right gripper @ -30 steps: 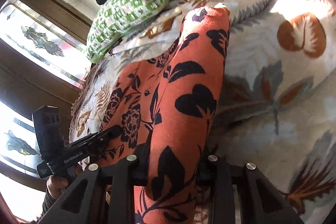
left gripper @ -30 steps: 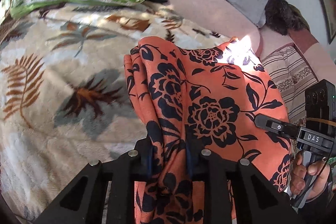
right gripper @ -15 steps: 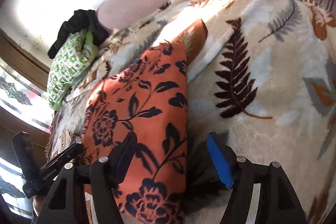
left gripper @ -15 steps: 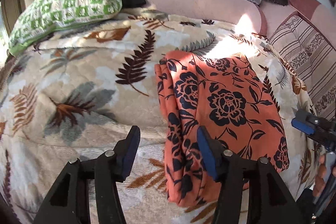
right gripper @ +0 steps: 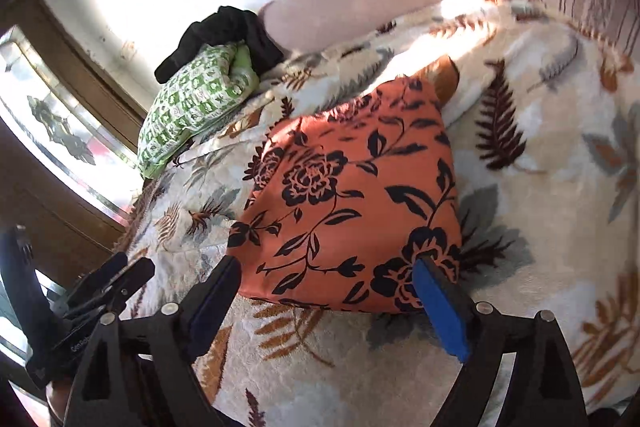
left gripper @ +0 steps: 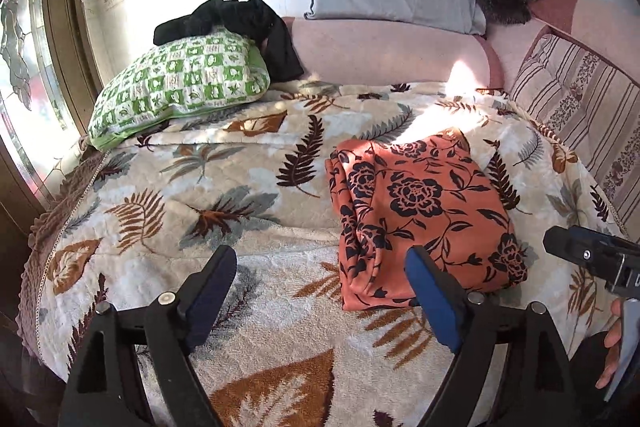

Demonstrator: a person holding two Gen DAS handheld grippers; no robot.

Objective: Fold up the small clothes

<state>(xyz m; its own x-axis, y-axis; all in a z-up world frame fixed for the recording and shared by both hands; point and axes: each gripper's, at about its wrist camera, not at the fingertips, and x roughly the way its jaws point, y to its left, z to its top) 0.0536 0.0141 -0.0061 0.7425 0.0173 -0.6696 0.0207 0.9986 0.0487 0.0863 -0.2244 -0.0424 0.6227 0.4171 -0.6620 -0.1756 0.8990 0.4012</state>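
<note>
Both grippers have let go of the orange flowered cloth [left gripper: 424,215] and pulled back since a second ago. Now it lies folded on the leafy blanket [left gripper: 168,187] of the bed, so this fold looks done. On the left, the left hand-held gripper [left gripper: 320,287] hangs wide open, near the cloth's left edge. On the right, the right hand-held gripper [right gripper: 324,291] hangs open too, its blue pads [right gripper: 440,311] just in front of the cloth.

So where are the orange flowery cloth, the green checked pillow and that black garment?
orange flowery cloth [left gripper: 424,211], left wrist view, middle of its folded top face.
green checked pillow [left gripper: 180,83], left wrist view, centre of its patterned cover.
black garment [right gripper: 224,35], right wrist view, on the heap above the pillow.
</note>
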